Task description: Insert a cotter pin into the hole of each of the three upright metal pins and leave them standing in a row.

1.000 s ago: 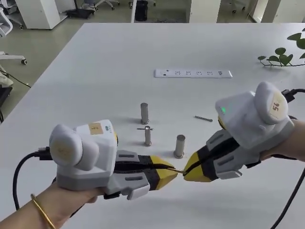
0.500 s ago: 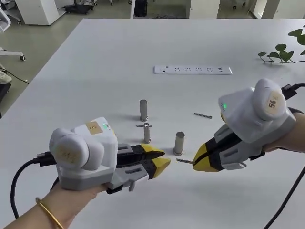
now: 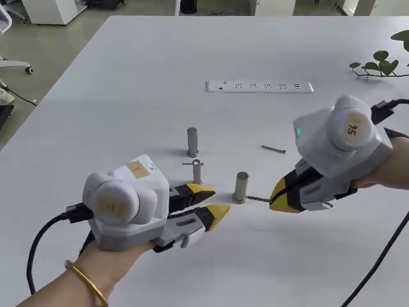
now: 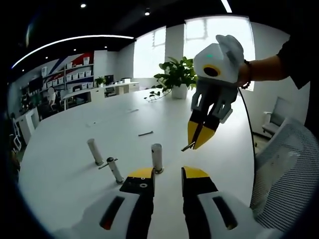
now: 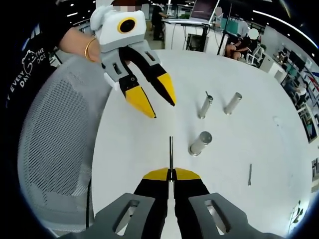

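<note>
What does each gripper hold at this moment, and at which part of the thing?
The right gripper pinches a cotter pin by one end; the rest sticks out forward. The left gripper is open and holds nothing.

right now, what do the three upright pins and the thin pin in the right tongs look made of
The three short grey upright cylinder pins look like bare metal, satin-finished: dull grey sides with soft sheen, paler flat tops. The thin dark cotter pin gripped in the right tongs looks like steel wire, darker; too thin to be sure.
</note>
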{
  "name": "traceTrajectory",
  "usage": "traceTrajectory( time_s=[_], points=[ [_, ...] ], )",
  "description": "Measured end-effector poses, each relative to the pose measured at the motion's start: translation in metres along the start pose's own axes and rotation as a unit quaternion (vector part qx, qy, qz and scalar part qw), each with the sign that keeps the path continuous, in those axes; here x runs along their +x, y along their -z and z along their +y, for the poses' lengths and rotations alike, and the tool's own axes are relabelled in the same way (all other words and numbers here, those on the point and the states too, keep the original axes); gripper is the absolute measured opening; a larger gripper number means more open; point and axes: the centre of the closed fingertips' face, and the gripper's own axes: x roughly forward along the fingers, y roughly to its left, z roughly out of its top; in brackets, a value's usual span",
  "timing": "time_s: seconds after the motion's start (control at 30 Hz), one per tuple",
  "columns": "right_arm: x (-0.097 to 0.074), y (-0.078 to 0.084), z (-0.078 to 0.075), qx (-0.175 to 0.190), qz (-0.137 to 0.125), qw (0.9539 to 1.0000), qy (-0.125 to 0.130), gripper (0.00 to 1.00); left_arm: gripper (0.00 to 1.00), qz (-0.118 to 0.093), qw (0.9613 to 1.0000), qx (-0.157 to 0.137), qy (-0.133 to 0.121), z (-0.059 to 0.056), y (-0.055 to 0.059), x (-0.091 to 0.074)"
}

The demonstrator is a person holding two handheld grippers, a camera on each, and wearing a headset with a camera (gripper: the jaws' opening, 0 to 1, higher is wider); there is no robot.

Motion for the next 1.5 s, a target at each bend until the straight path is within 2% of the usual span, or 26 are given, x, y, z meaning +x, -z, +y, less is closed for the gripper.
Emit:
traceTrajectory(
  time_s=[0.27, 0.4, 0.47, 0.67, 0.87, 0.97, 1.3, 1.47, 1.5],
  points=[
    [0.001, 0.005, -0.013, -0.007, 0.02, 0.9997, 0.014, 0.0, 0.24, 0.012, 0.9998, 0.014, -0.01, 0.003, 0.003, 0.016],
    [0.002, 0.005, -0.017, -0.011, 0.024, 0.9995, 0.016, 0.0, 0.24, 0.012, 0.9997, 0.014, -0.015, 0.004, 0.003, 0.024],
    [0.002, 0.005, -0.022, -0.035, 0.031, 0.9986, 0.024, 0.0, 0.24, 0.013, 0.9997, 0.013, -0.017, 0.005, 0.003, 0.028],
    [0.005, 0.011, -0.03, -0.043, 0.048, 0.9975, 0.029, 0.0, 0.24, 0.021, 0.9994, 0.012, -0.026, 0.011, 0.009, 0.039],
    [0.008, 0.015, -0.039, -0.046, 0.052, 0.9972, 0.028, 0.0, 0.24, 0.034, 0.9989, 0.011, -0.03, 0.016, 0.018, 0.049],
    [0.01, 0.016, -0.043, -0.047, 0.055, 0.997, 0.028, 0.0, 0.23, 0.039, 0.9989, 0.0, -0.028, 0.017, 0.019, 0.054],
    [0.012, 0.015, -0.046, -0.038, 0.052, 0.9977, 0.021, 0.0, 0.21, 0.021, 0.9987, -0.036, -0.027, 0.022, 0.012, 0.068],
    [0.012, 0.015, -0.051, -0.041, 0.052, 0.9975, 0.022, 0.0, 0.18, 0.019, 0.9988, -0.038, -0.024, 0.022, 0.012, 0.074],
    [0.013, 0.015, -0.051, -0.041, 0.053, 0.9975, 0.022, 0.0, 0.17, 0.018, 0.9983, -0.053, -0.018, 0.02, 0.012, 0.075]
  ],
)
